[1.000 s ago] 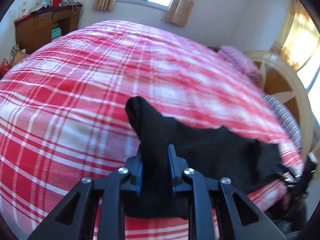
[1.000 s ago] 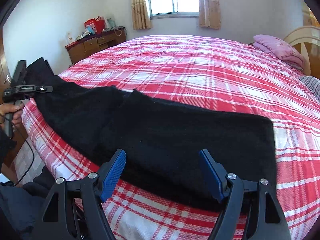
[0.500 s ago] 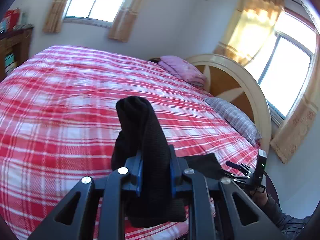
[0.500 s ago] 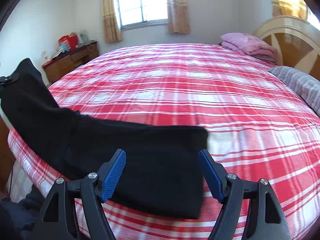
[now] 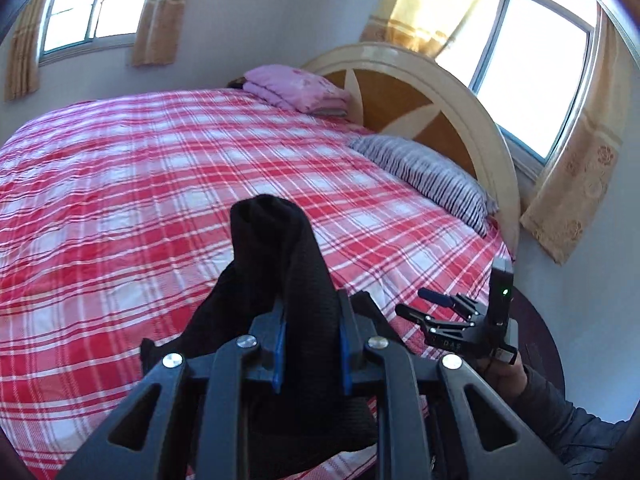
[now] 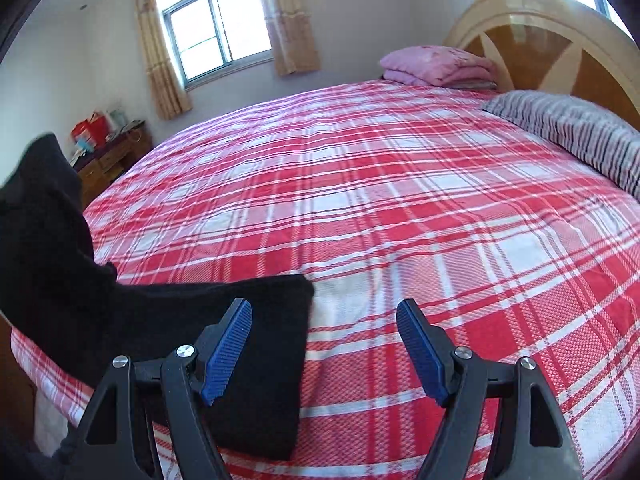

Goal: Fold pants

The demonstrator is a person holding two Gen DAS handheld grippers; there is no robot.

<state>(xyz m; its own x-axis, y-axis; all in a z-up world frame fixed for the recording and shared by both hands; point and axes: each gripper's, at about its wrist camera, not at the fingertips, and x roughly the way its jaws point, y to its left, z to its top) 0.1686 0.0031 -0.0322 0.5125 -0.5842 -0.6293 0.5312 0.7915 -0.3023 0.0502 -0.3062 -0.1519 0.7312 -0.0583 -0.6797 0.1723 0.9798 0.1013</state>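
A wide bed (image 6: 400, 208) under a red-and-white plaid cover is filling both views, with a curved headboard (image 5: 452, 108), a striped pillow (image 5: 424, 176) and a folded pink blanket (image 6: 440, 66) sitting at its head. The black pants (image 6: 256, 360) are lying along the near edge of the bed, 1 end resting flat on the cover and the other end rising off it to the left of the right wrist view. The left gripper (image 5: 310, 350) is clenching that raised end, a thick bunched wad of dark cloth standing up between its blue pads (image 5: 279, 350), and the rest is draping down from it to the bed. The right gripper (image 6: 324, 354) is hanging released above the cover, jaws spread wide with nothing between them, its left finger over the flat end of the pants. In the left wrist view that same tool is showing at the right, held in the person's hand (image 5: 506, 376). The fabric is looking soft, limp and fairly thick, probably light, so it is likely sagging wherever unsupported; a knit like this is unlikely to be slipping from ribbed pads. Taking it near a corner or hem, pinching both layers together, is probably giving the neatest fold, since 1 grip alone is leaving the middle drooping.
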